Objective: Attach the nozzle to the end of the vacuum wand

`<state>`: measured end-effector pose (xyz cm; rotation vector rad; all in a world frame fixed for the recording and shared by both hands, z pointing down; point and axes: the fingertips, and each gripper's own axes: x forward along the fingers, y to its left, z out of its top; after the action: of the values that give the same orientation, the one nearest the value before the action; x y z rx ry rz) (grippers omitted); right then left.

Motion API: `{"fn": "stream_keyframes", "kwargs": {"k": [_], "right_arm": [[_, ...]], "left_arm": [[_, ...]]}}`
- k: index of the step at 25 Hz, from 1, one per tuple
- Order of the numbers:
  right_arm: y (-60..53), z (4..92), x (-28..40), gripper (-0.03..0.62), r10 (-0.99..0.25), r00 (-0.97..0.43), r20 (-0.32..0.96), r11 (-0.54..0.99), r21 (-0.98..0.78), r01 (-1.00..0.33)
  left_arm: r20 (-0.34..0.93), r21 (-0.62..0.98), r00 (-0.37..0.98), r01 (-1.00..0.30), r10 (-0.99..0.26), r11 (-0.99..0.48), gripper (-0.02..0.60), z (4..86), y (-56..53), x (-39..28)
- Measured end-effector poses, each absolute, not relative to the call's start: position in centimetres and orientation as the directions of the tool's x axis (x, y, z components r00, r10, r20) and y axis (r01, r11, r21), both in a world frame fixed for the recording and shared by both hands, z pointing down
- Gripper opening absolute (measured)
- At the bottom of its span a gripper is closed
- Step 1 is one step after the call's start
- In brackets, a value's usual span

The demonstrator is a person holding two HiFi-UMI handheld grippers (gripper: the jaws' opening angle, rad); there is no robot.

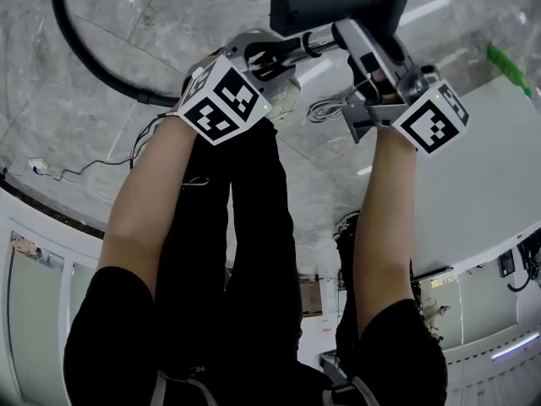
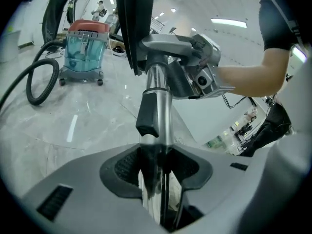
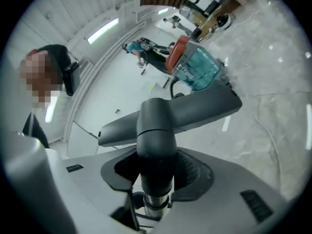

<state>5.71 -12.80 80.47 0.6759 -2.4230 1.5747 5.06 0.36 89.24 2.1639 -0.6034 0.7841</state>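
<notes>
A dark grey floor nozzle (image 1: pixel 338 2) sits at the top of the head view, its neck (image 3: pixel 155 145) between the pads of my right gripper (image 3: pixel 156 172), which is shut on it. The chrome vacuum wand (image 2: pixel 157 91) with a black clip (image 2: pixel 147 116) runs between the jaws of my left gripper (image 2: pixel 156 167), shut on it. The wand's end (image 3: pixel 155 204) meets the bottom of the nozzle neck; how far it is seated I cannot tell. In the head view the left gripper (image 1: pixel 254 57) and right gripper (image 1: pixel 372 57) are close together, held out over the floor.
A vacuum canister (image 2: pixel 85 48) with a red lid and teal body stands on the marble floor, its black hose (image 2: pixel 36 82) looping beside it. A thin white cable (image 1: pixel 51 172) lies on the floor. A white surface (image 1: pixel 490 167) is at right. A person (image 3: pixel 53 67) stands farther off.
</notes>
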Motion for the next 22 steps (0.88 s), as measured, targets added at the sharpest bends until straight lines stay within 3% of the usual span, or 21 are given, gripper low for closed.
{"fn": "stream_keyframes", "kwargs": {"k": [3,6,11,18,22], "right_arm": [[-12.5,82.0,6.2,0.186,-0.366,-0.713,0.599,0.246,-0.676,-0.694],[-12.2,83.5,6.0,0.187,-0.379,-0.575,0.725,0.18,-0.552,-0.814],[-12.4,85.5,4.4,0.187,-0.328,-0.599,0.731,0.173,-0.577,-0.798],[-11.7,93.9,5.8,0.184,-0.232,-0.535,0.813,-0.06,-0.561,-0.826],[-11.0,99.4,6.6,0.184,-0.188,-0.488,0.852,-0.126,-0.514,-0.849]], "left_arm": [[0.702,0.488,0.698,-0.616,-0.141,-0.618,0.166,89.7,0.8,5.2],[0.722,0.484,0.682,-0.621,-0.119,-0.617,0.166,90.3,1.3,4.8],[0.743,0.485,0.658,-0.655,-0.122,-0.579,0.166,92.0,1.4,3.5],[0.839,0.372,0.525,-0.746,-0.144,-0.553,0.182,96.1,2.5,1.6],[0.841,0.345,0.486,-0.82,-0.236,-0.457,0.189,96.1,2.4,-2.0]]}}
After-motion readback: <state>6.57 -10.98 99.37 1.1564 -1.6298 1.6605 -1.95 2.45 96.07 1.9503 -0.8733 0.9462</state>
